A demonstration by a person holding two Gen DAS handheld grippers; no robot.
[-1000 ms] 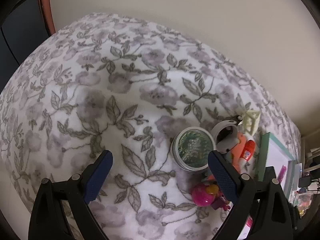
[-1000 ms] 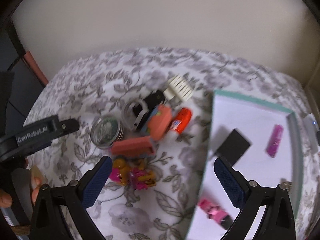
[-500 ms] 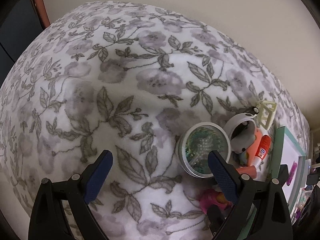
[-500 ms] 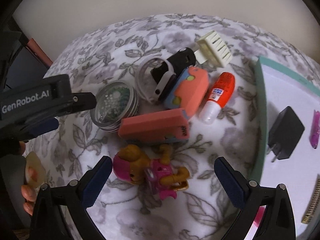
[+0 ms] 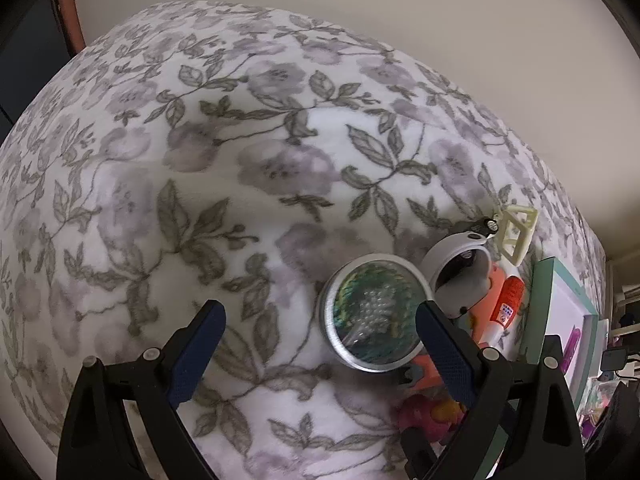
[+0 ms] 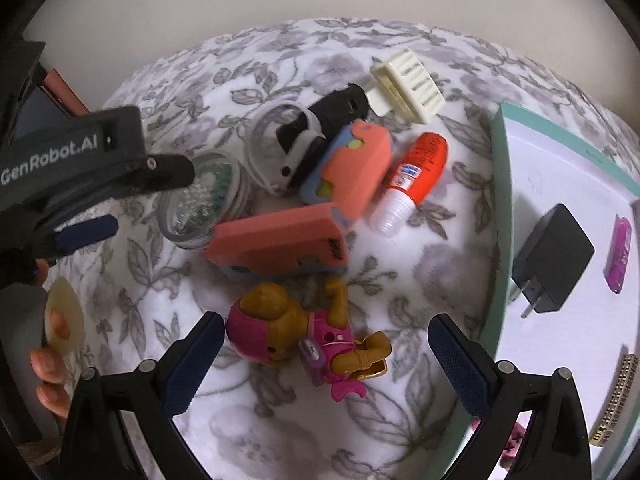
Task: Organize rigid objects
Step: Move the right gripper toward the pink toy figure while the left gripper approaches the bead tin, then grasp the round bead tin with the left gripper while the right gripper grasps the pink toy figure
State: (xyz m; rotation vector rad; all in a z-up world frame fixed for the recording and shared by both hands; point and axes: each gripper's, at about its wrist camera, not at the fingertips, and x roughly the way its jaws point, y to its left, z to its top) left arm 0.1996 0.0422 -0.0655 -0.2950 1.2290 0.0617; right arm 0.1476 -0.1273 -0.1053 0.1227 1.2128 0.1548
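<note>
- My right gripper (image 6: 326, 354) hangs spread wide over the toy figure (image 6: 308, 344), a brown-and-pink doll lying on its side on the floral cloth (image 6: 400, 292); I judge this the piece to lift now.
- The figure lies between the two fingers but nearer the left one — I would shift a little to the right so that both pads meet it together.
- I would close across the pink body, not the thin brown limbs, which look jointed and may swing or slip.
- Just beyond the figure lies the pink box (image 6: 280, 240), close by; I keep the fingertips short of it so it is not dragged along.
- The teal-rimmed tray (image 6: 498, 184) sits to the right, already holding a black charger (image 6: 554, 260) and a purple stick (image 6: 619, 254). I judge it the place for the figure, in the bare part near the front.
- My left gripper (image 5: 320, 330) is also spread and grips nothing; its right finger hangs beside the round tin (image 5: 374, 312) with the clear lid, and I cannot tell if it touches.
- I hold the left one still while the right one works — the two are near each other over the same heap, and a bump would scatter the glue bottle (image 6: 416, 178) and the cream comb piece (image 6: 408, 80).
- The cloth is soft, so I lower gently and lift straight up.
</note>
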